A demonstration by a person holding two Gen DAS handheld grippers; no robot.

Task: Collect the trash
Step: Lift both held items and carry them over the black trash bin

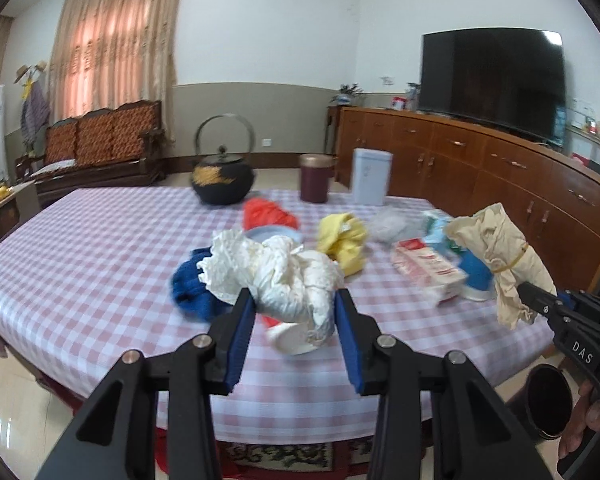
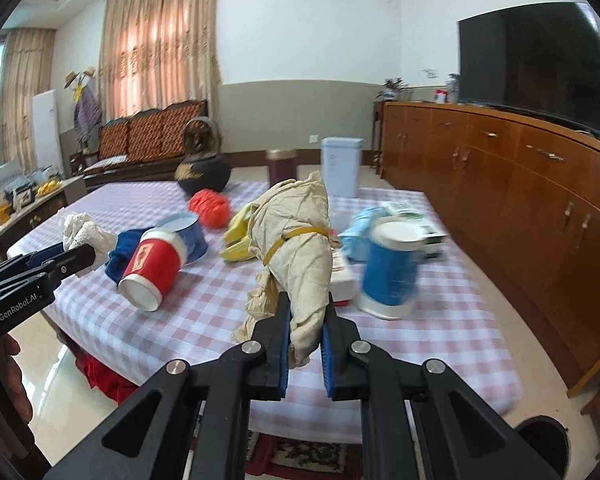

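White crumpled paper clamped between left jaws, lifted

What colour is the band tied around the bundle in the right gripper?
Yellow band on the beige bundle; clearest in the right wrist view.

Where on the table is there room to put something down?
The checked cloth is bare on the wide stretch left of the blue rag, running back to the black kettle. The near edge below the red cup is free too. The middle and right are crowded: yellow rag, carton, blue cup.
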